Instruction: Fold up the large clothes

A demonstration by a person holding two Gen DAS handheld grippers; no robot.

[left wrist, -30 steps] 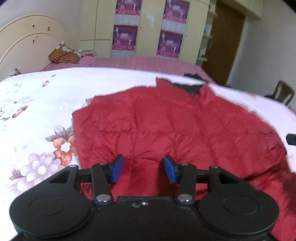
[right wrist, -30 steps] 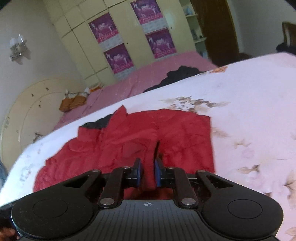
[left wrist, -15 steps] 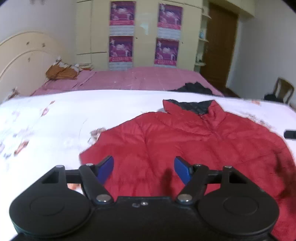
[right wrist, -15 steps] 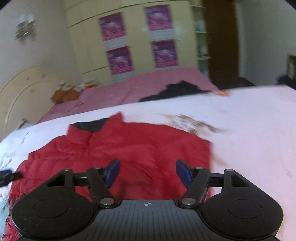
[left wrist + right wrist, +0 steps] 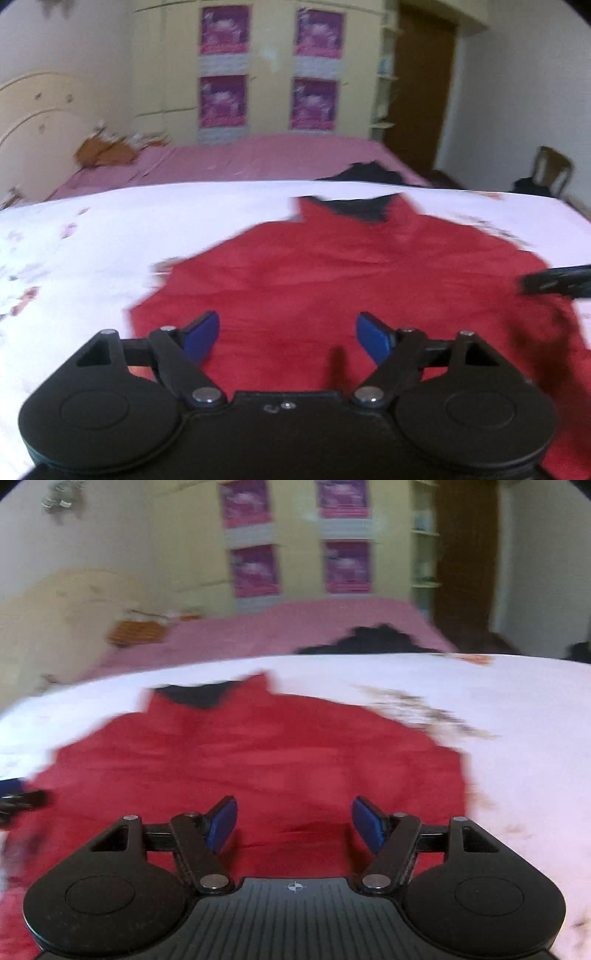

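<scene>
Nearest the left wrist camera, the left hand-held gripper [image 5: 288, 338] has its blue pads spread and widening, with nothing pinched between them; the right hand-held gripper [image 5: 294, 821] likewise stands apart, clamping nothing. Under both lies the red jacket [image 5: 332, 280], spread flat on the bed [image 5: 110, 229] with its white flowered cover, dark-lined collar [image 5: 360, 208] pointing away (both views are blurred). Beyond it a dark garment [image 5: 373, 640] rests on the pink sheet [image 5: 240, 158]; further back stand a wardrobe [image 5: 269, 66] with purple posters and a brown door [image 5: 421, 92].
</scene>
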